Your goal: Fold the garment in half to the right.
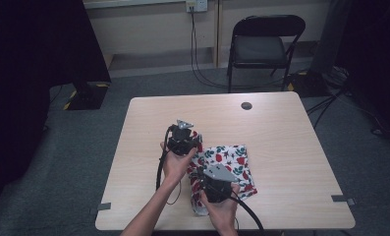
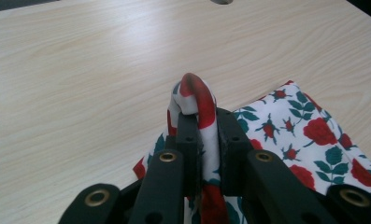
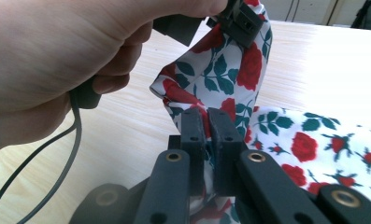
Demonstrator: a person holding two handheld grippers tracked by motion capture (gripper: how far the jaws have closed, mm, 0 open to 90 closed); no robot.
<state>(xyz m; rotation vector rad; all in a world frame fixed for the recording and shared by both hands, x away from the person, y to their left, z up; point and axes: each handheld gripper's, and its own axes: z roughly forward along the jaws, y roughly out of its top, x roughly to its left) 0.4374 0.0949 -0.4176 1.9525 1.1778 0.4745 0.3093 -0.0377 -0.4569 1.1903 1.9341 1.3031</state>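
On the near half of the wooden table (image 1: pixel 281 147), the rose-print cloth (image 1: pixel 232 162) lies partly folded, its left edge lifted. My left gripper (image 2: pixel 203 122) is clenched on a bunched fold; my right gripper (image 3: pixel 207 122) is clenched on the same edge nearer me. I judge the fabric light, limp and prone to slipping, so I would grip at corners or hems, keeping both holds taut.

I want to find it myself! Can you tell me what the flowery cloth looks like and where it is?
Look at the pale wooden table, near the edge closest to the person. The cloth lies there, its left edge pinched up by the left gripper and right gripper. It is white with red roses and green leaves, the one patterned thing there.
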